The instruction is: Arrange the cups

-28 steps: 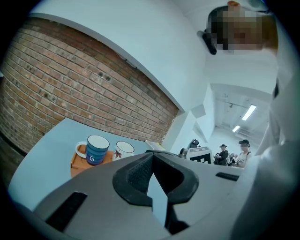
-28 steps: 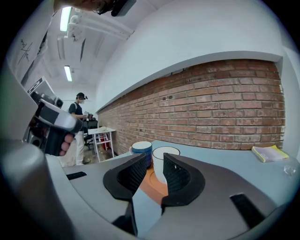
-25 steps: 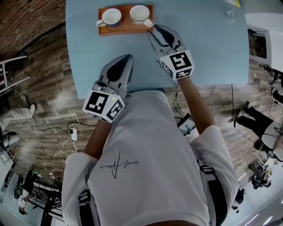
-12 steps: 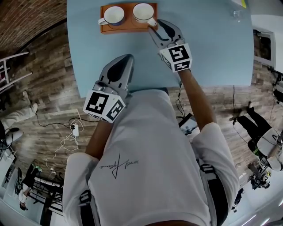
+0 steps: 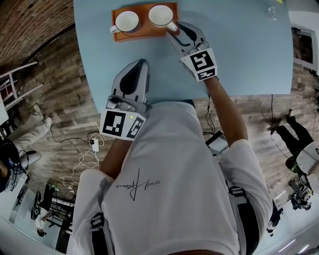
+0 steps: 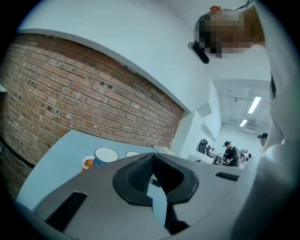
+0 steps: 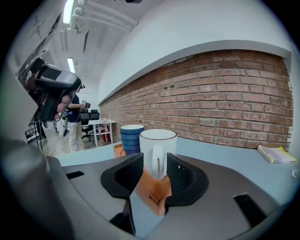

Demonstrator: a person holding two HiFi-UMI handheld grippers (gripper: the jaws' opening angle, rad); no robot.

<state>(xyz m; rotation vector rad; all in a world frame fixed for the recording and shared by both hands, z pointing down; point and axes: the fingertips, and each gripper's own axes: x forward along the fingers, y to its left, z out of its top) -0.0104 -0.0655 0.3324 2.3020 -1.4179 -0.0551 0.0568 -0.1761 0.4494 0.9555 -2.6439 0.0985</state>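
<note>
An orange tray [image 5: 144, 31] at the table's far edge carries a blue cup [image 5: 126, 21] on the left and a white cup [image 5: 160, 15] on the right. My right gripper [image 5: 177, 31] sits at the tray's right corner, open; its jaws have just been opening. In the right gripper view the white cup [image 7: 158, 140] stands just ahead of my right gripper [image 7: 153, 160], its handle in line with the gap and untouched. The blue cup [image 7: 131, 137] is behind it to the left. My left gripper [image 5: 139, 65] hangs shut and empty over the table's near edge.
The light blue table [image 5: 239, 50] has a small clear glass [image 5: 273, 10] at its far right corner. A yellow booklet [image 7: 276, 153] lies to the right by the brick wall. Cables and a power strip [image 5: 94, 147] lie on the wooden floor. People stand in the background.
My right gripper has edged closer to the tray's right corner and the white cup's handle. The left gripper has stayed in place.
</note>
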